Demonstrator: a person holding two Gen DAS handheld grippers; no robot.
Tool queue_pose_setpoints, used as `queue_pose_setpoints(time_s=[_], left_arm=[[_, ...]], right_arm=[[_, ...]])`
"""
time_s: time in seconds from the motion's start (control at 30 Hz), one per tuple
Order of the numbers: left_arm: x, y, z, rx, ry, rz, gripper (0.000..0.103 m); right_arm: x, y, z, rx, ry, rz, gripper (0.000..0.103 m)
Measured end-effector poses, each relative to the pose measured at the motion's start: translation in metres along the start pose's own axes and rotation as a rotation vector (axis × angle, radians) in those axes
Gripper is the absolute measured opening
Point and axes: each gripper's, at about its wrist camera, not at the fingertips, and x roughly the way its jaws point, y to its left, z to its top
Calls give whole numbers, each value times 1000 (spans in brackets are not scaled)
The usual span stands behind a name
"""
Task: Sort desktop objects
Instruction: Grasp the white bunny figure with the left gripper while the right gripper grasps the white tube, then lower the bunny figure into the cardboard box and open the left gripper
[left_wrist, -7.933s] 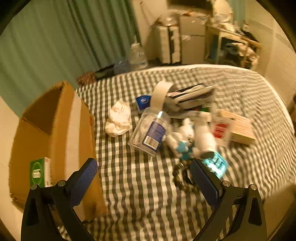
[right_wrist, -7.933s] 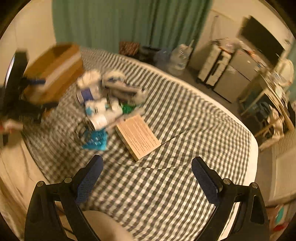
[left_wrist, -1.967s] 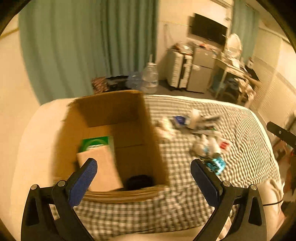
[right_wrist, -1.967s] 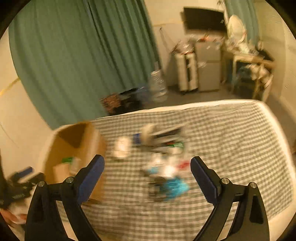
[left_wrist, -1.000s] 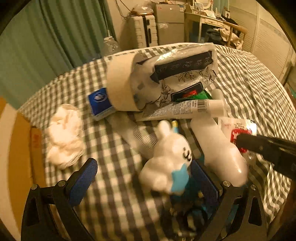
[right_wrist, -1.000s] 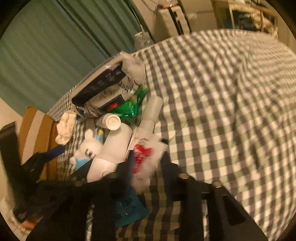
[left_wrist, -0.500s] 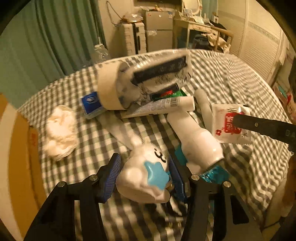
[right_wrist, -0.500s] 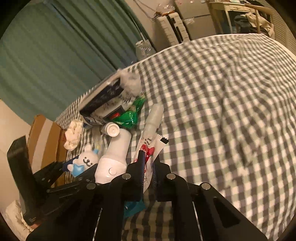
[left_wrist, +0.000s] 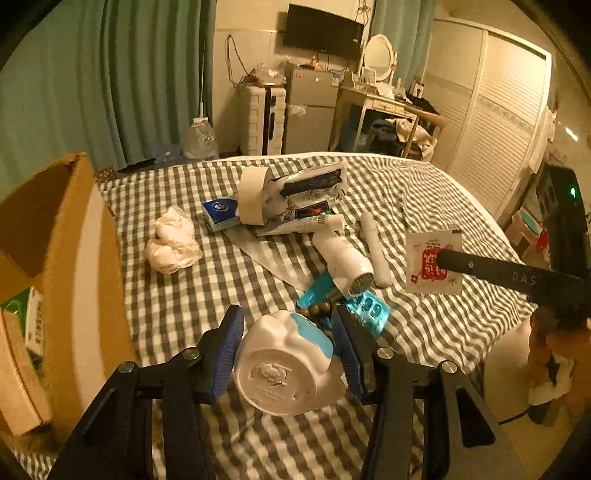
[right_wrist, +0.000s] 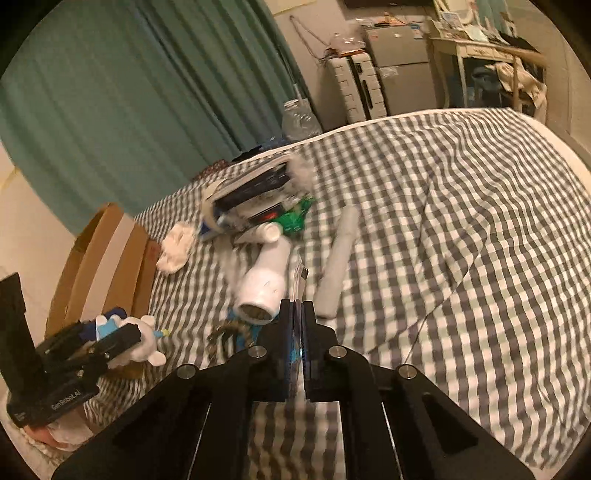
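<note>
My left gripper (left_wrist: 288, 332) is shut on a white and blue rabbit figure (left_wrist: 288, 365), held above the checked bedcover; the figure also shows in the right wrist view (right_wrist: 136, 339). My right gripper (right_wrist: 297, 310) is shut on a white sachet with red print (left_wrist: 433, 262), seen edge-on in its own view (right_wrist: 298, 280), lifted above the cloth. The remaining pile lies mid-bed: a white bottle (left_wrist: 343, 258), a white tube (left_wrist: 375, 247), a teal blister pack (left_wrist: 364, 306), a tape roll (left_wrist: 251, 195), a printed pouch (left_wrist: 314, 192), a blue packet (left_wrist: 221, 212) and crumpled tissue (left_wrist: 171, 242).
An open cardboard box (left_wrist: 66, 266) stands at the left with a green packet (left_wrist: 18, 306) inside. A bead bracelet (right_wrist: 221, 332) lies by the blister pack. The bed's near edge (left_wrist: 480, 369) is at right. Furniture and a water jug (left_wrist: 199, 140) stand beyond the bed.
Both grippers have lifted and pulled back from the pile, the left with the rabbit figure, the right with the sachet. A second ago both were closing on these items.
</note>
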Motion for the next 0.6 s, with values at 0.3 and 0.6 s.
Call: queue_pose_setpoints(time_s=[0.3, 0.6], left_arm=[[-63, 9, 28, -40, -103, 8, 51], [-149, 83, 81, -42, -201, 158, 51]], right_arm=[[-34, 64, -12, -150, -7, 11, 4], [-73, 197, 26, -370, -56, 154, 4]])
